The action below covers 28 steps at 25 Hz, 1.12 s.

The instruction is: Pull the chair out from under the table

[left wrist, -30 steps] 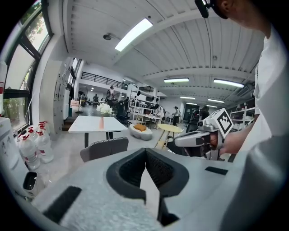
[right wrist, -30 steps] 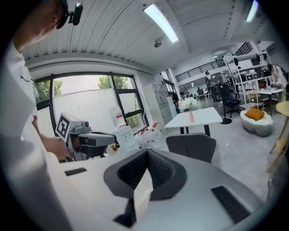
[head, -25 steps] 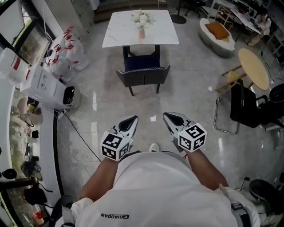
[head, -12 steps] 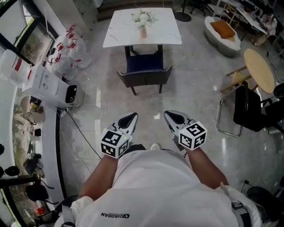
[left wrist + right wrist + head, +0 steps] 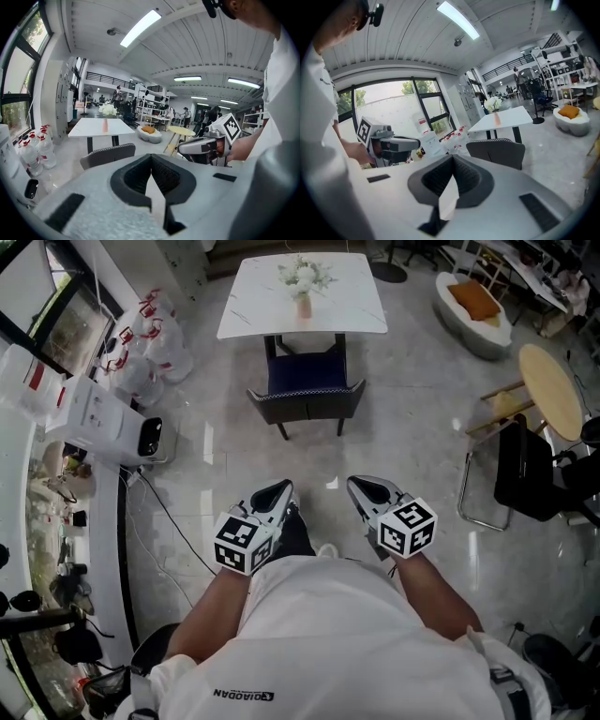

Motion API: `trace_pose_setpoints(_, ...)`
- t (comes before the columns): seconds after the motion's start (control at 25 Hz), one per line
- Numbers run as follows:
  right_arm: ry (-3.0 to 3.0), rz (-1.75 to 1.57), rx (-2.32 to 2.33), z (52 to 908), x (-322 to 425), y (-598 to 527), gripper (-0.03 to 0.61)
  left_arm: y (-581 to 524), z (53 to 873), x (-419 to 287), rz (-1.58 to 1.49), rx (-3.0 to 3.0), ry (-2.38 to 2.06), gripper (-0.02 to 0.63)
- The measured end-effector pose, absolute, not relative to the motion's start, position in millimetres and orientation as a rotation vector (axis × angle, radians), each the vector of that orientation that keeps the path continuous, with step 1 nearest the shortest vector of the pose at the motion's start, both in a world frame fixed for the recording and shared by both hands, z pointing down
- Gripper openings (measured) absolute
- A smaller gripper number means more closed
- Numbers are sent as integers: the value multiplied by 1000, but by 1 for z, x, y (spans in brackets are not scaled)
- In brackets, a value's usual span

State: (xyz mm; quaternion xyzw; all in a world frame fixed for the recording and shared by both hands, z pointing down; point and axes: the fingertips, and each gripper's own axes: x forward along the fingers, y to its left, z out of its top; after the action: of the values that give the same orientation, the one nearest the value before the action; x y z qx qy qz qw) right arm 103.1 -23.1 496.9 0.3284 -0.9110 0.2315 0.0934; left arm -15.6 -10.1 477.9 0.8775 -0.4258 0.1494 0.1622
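1. Chair (image 5: 306, 397): dark frame, grey back, blue seat. We find it at the near edge of the table (image 5: 251, 307), its seat partly under the top and its back turned toward us.
2. Table: white, rectangular. A vase (image 5: 303, 306) of white flowers stands near its middle.
3. Left gripper (image 5: 278, 493): jaws clenched together, with nothing between them. We hold it low before our body, pointing toward the chair and well apart from it.
4. Right gripper (image 5: 364, 487): jaws likewise pressed together and empty. We hold it level with the left one, beside it, also well apart from the chair.
5. Floor (image 5: 412, 427): glossy pale grey. A stretch of it lies between the grippers and the chair.
6. Left of the chair: a white box (image 5: 94, 413) and bags (image 5: 145, 352) with red print.
7. Right of the chair: a round wooden table (image 5: 542, 385), a black chair (image 5: 525, 470), and a white seat (image 5: 473, 329) with an orange cushion.
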Motion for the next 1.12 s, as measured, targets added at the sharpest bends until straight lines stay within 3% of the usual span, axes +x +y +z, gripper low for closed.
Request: trace_pose_setpoints(1.12,-2631,733,1014,509,71,-147,6,-147,486,-54,434,2505,-1181,7)
